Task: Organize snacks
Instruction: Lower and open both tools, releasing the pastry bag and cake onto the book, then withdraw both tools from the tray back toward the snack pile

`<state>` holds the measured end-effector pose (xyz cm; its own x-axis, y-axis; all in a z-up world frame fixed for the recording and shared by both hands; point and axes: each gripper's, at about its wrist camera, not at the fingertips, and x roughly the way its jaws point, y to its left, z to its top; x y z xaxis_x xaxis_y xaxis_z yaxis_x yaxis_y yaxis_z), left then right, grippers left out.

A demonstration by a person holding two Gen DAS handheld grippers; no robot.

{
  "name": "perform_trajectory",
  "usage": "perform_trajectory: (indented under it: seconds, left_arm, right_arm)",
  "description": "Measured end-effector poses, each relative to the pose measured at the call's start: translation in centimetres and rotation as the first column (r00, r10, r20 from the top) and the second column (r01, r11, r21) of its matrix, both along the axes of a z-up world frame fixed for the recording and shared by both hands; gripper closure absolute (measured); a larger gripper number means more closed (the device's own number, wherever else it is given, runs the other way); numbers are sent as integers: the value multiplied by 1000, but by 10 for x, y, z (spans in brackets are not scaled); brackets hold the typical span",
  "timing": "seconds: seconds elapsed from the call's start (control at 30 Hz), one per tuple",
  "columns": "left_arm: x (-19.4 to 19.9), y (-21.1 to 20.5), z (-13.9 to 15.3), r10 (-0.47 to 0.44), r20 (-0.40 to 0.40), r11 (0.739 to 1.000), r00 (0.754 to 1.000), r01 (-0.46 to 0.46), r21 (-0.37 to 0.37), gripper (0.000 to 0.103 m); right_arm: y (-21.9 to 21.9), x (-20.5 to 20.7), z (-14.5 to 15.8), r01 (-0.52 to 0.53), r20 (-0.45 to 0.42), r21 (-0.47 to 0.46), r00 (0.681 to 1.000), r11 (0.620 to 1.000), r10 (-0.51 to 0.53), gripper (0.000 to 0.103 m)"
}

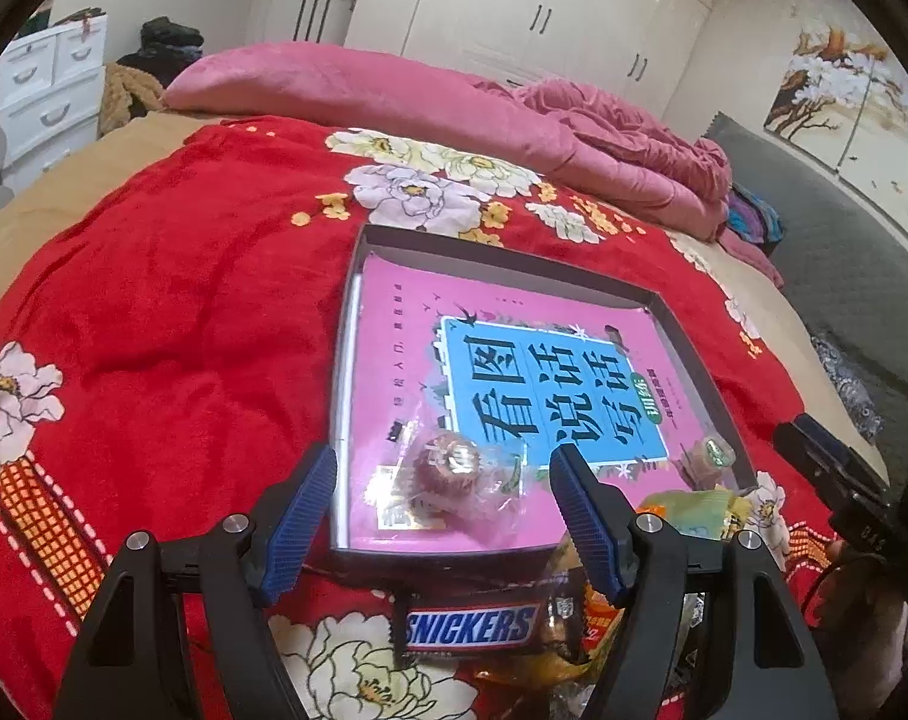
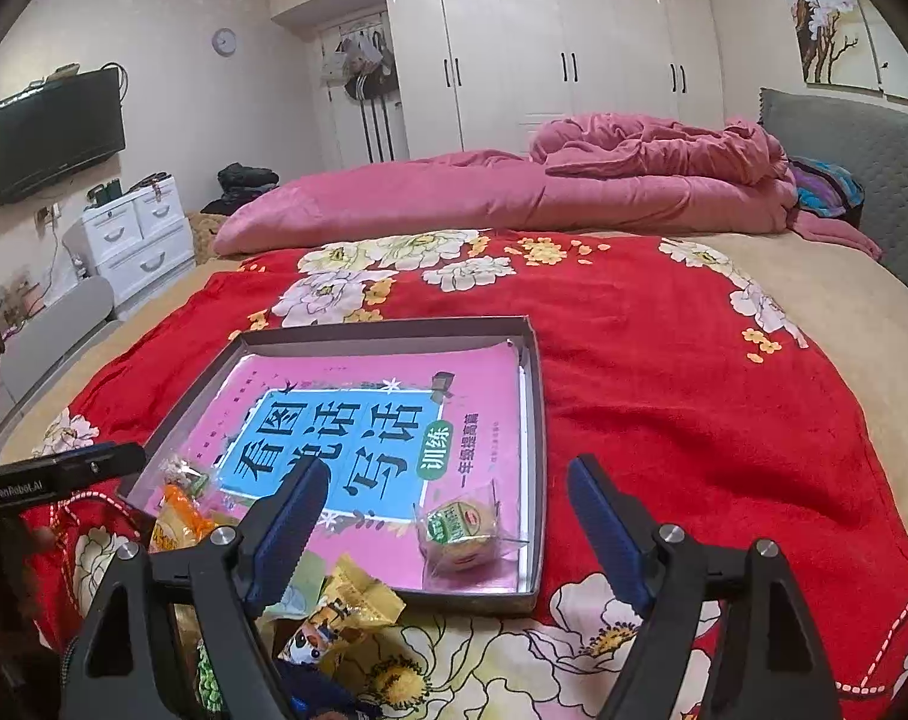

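Observation:
A shallow dark box (image 1: 703,372) (image 2: 535,420) lies on the red floral blanket, lined with a pink book. In it lie a clear-wrapped red snack (image 1: 454,468) near the front left and a small wrapped pastry with a green label (image 2: 463,531) (image 1: 713,455) at the front right. My left gripper (image 1: 445,480) is open, its jaws either side of the red snack, just above it. My right gripper (image 2: 448,510) is open and empty above the box's front, the pastry between its jaws. A Snickers bar (image 1: 472,627) and several loose snack packets (image 2: 346,612) lie in front of the box.
The red blanket (image 2: 664,390) covers a bed, with a pink quilt (image 2: 514,192) bunched along the far side. A grey headboard (image 2: 862,138) stands at the right. White drawers (image 2: 139,234), a wall TV and wardrobes lie beyond the bed.

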<state>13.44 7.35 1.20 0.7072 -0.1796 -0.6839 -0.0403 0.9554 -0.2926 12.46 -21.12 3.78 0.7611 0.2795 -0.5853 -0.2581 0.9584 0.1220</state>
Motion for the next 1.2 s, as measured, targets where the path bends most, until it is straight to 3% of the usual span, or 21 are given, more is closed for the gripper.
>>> perform_trajectory:
  seconds: [0.5, 1.2]
  left_arm:
    - [-12, 3, 1, -15, -8, 998, 1000, 14, -68, 23]
    - [-39, -11, 1, -72, -33, 997, 997, 73, 23, 23]
  right_arm:
    - [-1, -16, 4, -34, 25, 3, 999, 999, 34, 17]
    - [-2, -44, 7, -64, 20, 5, 998, 998, 64, 15]
